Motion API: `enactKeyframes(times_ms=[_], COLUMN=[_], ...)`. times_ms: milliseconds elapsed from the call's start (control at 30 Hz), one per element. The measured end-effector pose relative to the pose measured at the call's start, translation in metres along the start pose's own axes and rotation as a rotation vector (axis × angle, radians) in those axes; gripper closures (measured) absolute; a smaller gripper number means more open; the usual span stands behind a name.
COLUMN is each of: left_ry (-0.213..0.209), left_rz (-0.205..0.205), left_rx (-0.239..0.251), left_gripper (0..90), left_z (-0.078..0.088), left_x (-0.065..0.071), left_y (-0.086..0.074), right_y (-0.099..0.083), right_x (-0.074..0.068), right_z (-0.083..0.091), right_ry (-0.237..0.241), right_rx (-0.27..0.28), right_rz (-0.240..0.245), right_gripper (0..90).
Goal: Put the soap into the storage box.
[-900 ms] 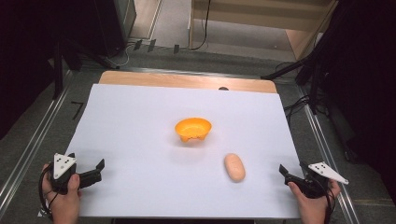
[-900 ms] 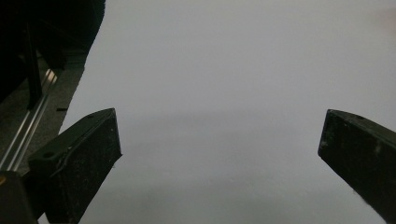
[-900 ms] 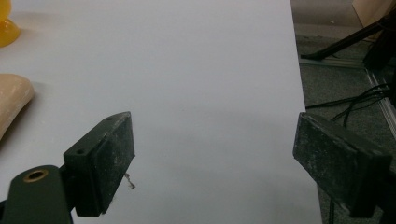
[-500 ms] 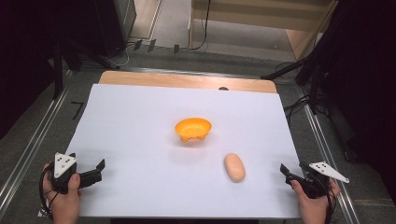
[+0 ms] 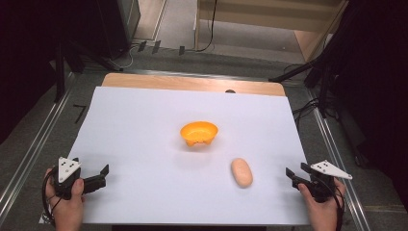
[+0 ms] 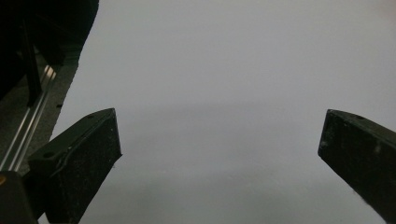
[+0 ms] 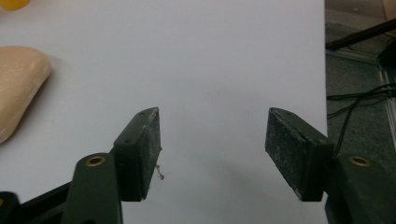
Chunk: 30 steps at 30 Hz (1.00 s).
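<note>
Looking along the right hand-held gripper (image 7: 212,144), bread roll (image 7: 18,88) fills left edge.

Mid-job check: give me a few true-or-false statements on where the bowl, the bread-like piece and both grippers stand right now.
1. The orange bowl sits near the middle of the white sheet. True.
2. The tan oval piece lies inside the bowl. False: it lies on the sheet, apart from the bowl, nearer the person.
3. The right gripper holds the tan piece. False: its jaws stand apart with only sheet between them.
4. The left gripper has its jaws wide apart and holds nothing. True.
5. The tan piece lies closer to the left gripper than to the right. False: it is nearer the right gripper.
</note>
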<state>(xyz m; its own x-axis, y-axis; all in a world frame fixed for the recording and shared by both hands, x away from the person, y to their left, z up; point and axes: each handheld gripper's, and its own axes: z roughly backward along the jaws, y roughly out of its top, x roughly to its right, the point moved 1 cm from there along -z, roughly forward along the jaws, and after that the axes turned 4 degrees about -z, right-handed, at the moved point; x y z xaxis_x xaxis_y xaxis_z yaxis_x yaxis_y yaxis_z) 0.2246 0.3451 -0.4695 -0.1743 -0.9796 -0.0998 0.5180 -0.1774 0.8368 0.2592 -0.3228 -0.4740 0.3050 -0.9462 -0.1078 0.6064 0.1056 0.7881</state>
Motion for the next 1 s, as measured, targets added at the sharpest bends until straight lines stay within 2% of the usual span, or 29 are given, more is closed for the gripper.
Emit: enactKeyframes(times_ms=[100, 167, 300, 367, 433, 533, 700, 867, 1000], left_ry=[0.001, 0.001, 0.003, 0.003, 0.006, 0.006, 0.01, 0.009, 0.011], left_rz=[-0.012, -0.016, -0.022, -0.02, -0.019, -0.022, -0.034, -0.037, -0.041], left_rx=[-0.012, -0.015, -0.01, -0.007, -0.007, -0.002, 0.003, 0.005, 0.006], left_gripper=[0.0, 0.0, 0.0, 0.0, 0.0, 0.0, 0.0, 0.0, 0.0], left_z=[-0.001, -0.002, -0.001, -0.001, -0.001, 0.0, 0.0, 0.0, 0.001], left_x=[0.001, 0.002, 0.002, 0.002, 0.002, 0.002, 0.003, 0.004, 0.004], left_y=[0.0, 0.001, 0.0, 0.0, 0.0, 0.0, 0.0, 0.0, 0.0], right_y=[0.006, 0.009, 0.014, 0.017, 0.021, 0.027, 0.033, 0.035, 0.038], right_x=[-0.001, -0.002, -0.008, -0.01, -0.012, -0.014, -0.021, -0.027, -0.033], right_z=[-0.001, -0.002, -0.007, -0.009, -0.01, -0.011, -0.015, -0.023, -0.028], right_ry=[0.034, 0.071, 0.03, 0.02, 0.034, 0.08, 0.097, 0.125, 0.137], right_rx=[-0.032, -0.056, -0.132, -0.157, -0.189, -0.233, -0.273, -0.319, -0.36], right_rz=[0.03, 0.022, 0.078, 0.084, 0.06, 0.019, 0.021, 0.006, -0.006], right_gripper=[42.2, 41.9, 41.8, 41.6, 38.4, 33.3, 26.6, 13.3, 11.3])
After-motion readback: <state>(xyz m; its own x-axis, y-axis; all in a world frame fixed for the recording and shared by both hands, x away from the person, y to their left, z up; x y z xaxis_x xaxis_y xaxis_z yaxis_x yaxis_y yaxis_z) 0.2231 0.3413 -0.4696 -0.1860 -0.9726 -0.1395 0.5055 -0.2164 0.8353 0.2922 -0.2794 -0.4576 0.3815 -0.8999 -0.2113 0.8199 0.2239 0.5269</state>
